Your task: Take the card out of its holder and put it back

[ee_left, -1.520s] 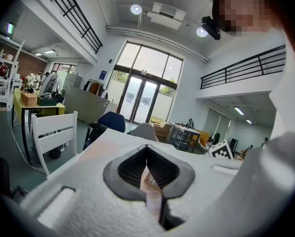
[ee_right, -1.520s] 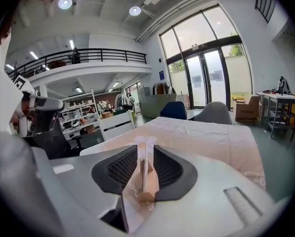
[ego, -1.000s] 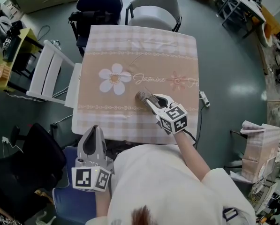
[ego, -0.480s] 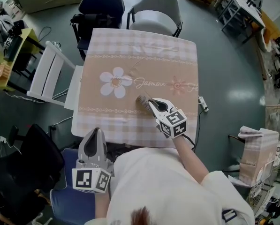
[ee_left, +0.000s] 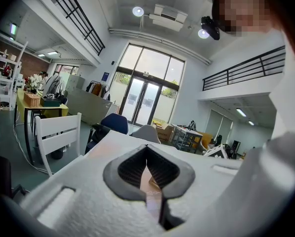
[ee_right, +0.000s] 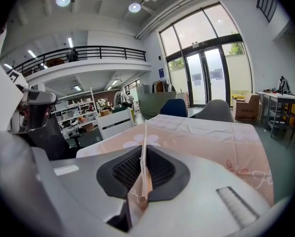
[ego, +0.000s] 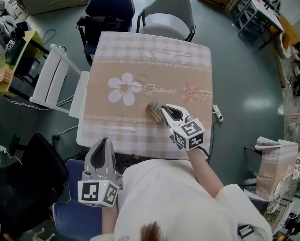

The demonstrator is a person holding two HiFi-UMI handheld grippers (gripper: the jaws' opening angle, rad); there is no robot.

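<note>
As right gripper (ee_right: 144, 152) jaws have just been closing, card holder (ego: 154, 110) sits clamped edge-on between them, over tablecloth (ego: 139, 59); pick-up step in hand; left gripper (ee_left: 147, 148) jaws together, empty, by tablecloth's near edge; next likely needs left gripper pinching card's edge, steady counter-hold.

Head view: right tool (ego: 164, 109) tips cover the near end of the card holder (ego: 153, 110); contents too small to tell. Right gripper view: holder is edge-on, its lower part is sunk behind the pads, and neither face is readable. Left gripper view: left tool (ee_left: 147, 148) body blocks most of the bench (ee_left: 110, 141). Person's torso (ego: 180, 200) hides the bench's near edge and is cropped at the bottom of the head view.
</note>
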